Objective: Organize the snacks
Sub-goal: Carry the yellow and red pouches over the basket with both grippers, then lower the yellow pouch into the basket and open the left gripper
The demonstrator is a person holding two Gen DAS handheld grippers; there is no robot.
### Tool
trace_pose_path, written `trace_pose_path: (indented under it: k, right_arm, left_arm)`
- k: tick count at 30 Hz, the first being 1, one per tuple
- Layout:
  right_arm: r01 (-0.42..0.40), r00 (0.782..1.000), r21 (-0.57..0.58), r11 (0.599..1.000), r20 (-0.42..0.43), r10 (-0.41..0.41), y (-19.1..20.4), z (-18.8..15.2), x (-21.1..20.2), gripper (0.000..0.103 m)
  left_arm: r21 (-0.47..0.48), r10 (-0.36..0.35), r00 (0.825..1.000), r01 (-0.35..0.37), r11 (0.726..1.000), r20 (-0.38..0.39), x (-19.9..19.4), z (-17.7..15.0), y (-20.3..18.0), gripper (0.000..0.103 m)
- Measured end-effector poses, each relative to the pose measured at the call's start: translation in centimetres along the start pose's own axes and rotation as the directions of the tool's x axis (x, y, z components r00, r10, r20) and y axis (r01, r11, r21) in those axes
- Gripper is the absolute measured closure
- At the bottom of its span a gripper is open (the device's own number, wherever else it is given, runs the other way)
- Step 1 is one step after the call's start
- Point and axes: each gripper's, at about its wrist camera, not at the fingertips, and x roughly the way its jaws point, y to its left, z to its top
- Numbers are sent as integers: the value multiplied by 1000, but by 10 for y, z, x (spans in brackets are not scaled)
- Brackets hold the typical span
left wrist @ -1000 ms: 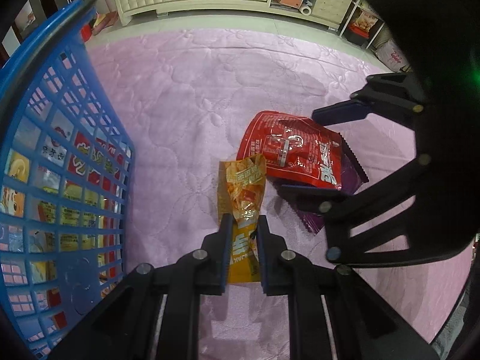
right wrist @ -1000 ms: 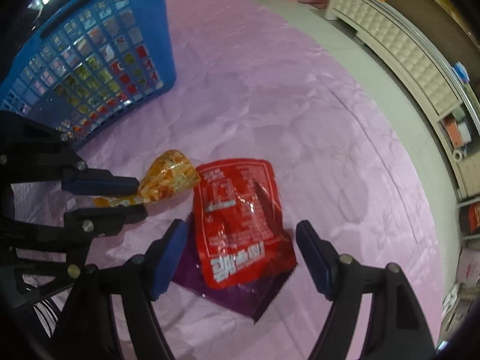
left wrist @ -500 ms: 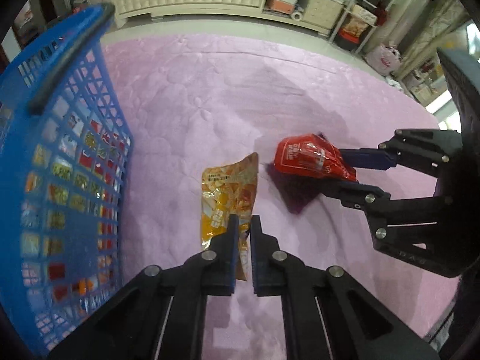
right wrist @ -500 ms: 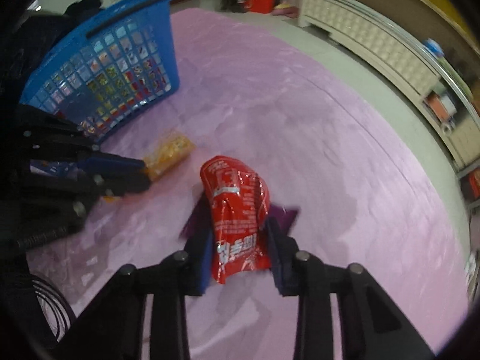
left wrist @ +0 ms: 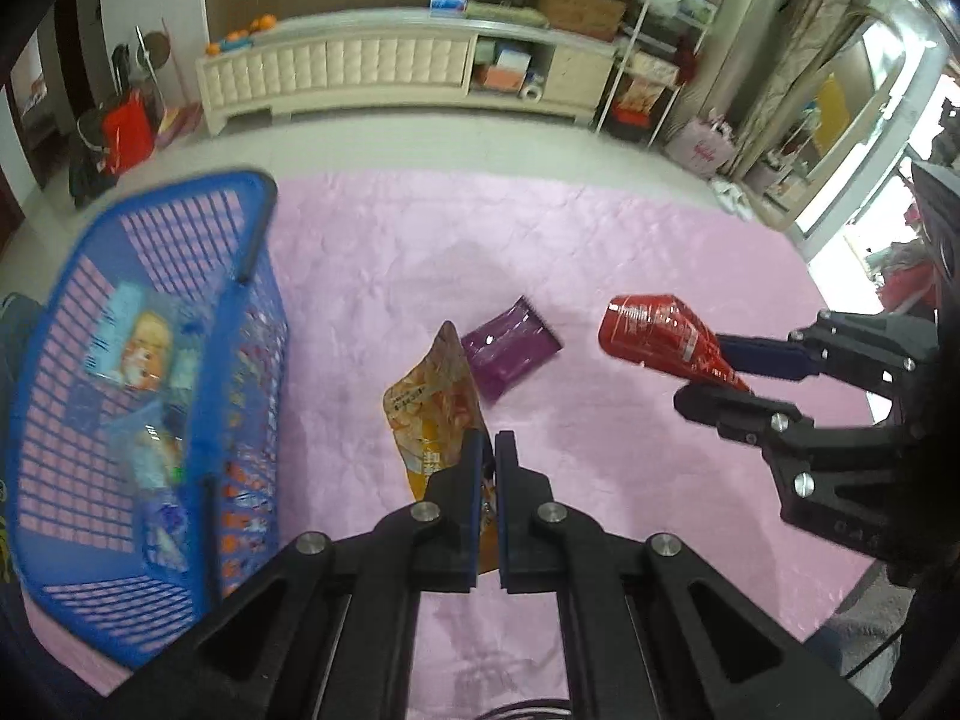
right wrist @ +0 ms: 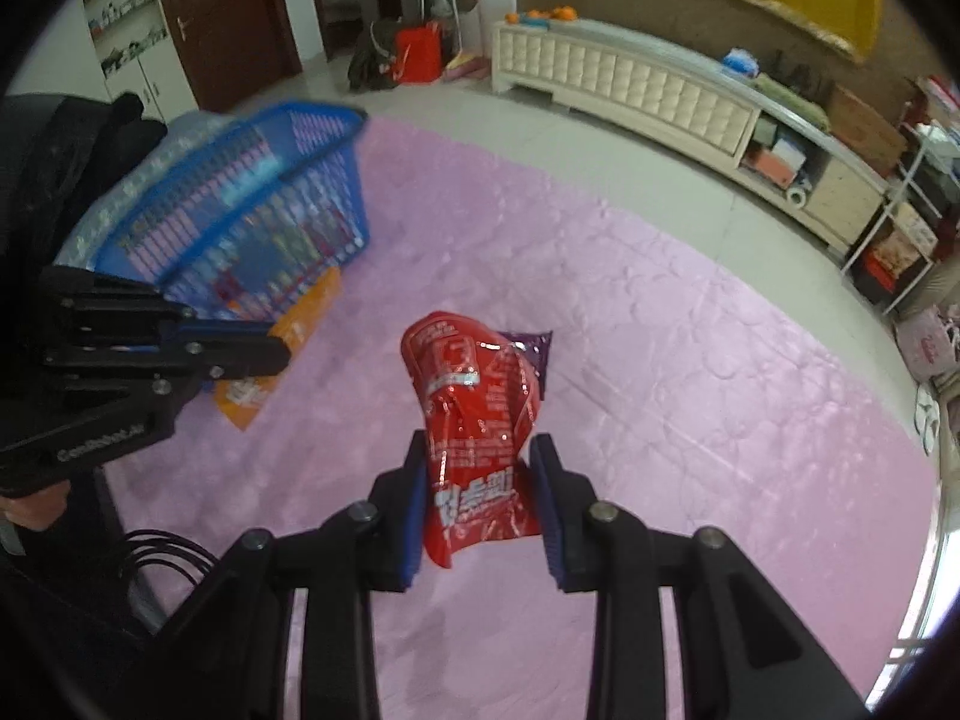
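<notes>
We saw the left gripper [left wrist: 487, 450] at the lower centre of the left wrist view, its jaws pressed nearly together on the lower edge of an orange snack bag [left wrist: 435, 402], which stood up from the pinch toward the middle of the frame. Just beyond the bag's top, a purple packet [left wrist: 510, 348] lay flat on the pink quilted mat [left wrist: 600, 252], close to the orange bag though we could not tell whether they touched.

At the left of that frame sat the blue basket [left wrist: 252, 312], its mesh walls showing several packets already inside. At the right edge the right gripper [left wrist: 729, 375] held a red snack bag [left wrist: 654, 339] clear above the mat.

In the right wrist view the right gripper [right wrist: 477, 474] occupied the lower centre, its blue-padded fingers [right wrist: 414, 498] clamped on the lower half of the red snack bag [right wrist: 474, 402], the bag's top bulging toward the middle of the frame. The purple packet [right wrist: 534, 345] peeked out behind it. At the left the left gripper [right wrist: 264, 354] held the orange snack bag [right wrist: 294, 324], and the blue basket [right wrist: 270, 204] stood in the upper left.
</notes>
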Motion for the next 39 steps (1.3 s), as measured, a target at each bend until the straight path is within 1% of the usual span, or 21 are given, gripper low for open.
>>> trace_pose_path:
  k: [3, 9, 12, 15, 21, 26, 33, 39]
  right_arm:
    - [16, 999, -4, 1000, 30, -16, 19, 3, -24, 67]
    - [39, 995, 13, 999, 89, -40, 56, 17, -56, 67]
    - [49, 993, 3, 999, 103, -49, 71, 24, -61, 67]
    - [43, 993, 7, 999, 111, -43, 87, 30, -63, 67]
    - [12, 992, 12, 1000, 124, -13, 116, 49, -56, 67]
    - [-15, 993, -12, 1000, 120, 16, 140, 66, -43, 67]
    - [-44, 996, -48, 998, 79, 47, 172, 84, -13, 66]
    - [-51, 998, -62, 997, 29, 53, 189, 91, 14, 67]
  left_arm:
    - [17, -2, 998, 2, 1000, 55, -33, -1, -1, 100]
    - [35, -8, 990, 3, 999, 139, -81, -7, 19, 100]
    - [37, 0, 986, -6, 999, 167, -97, -11, 34, 100]
    - [39, 12, 983, -19, 999, 183, -111, -13, 55, 100]
    - [-3, 18, 982, -18, 1000, 188, -127, -15, 95, 100]
    - [-67, 30, 985, -18, 998, 172, -130, -17, 134, 100]
    - [-111, 38, 988, -22, 994, 148, -127, -28, 169, 100]
    - [-125, 24, 991, -8, 992, 129, -118, -35, 189, 100]
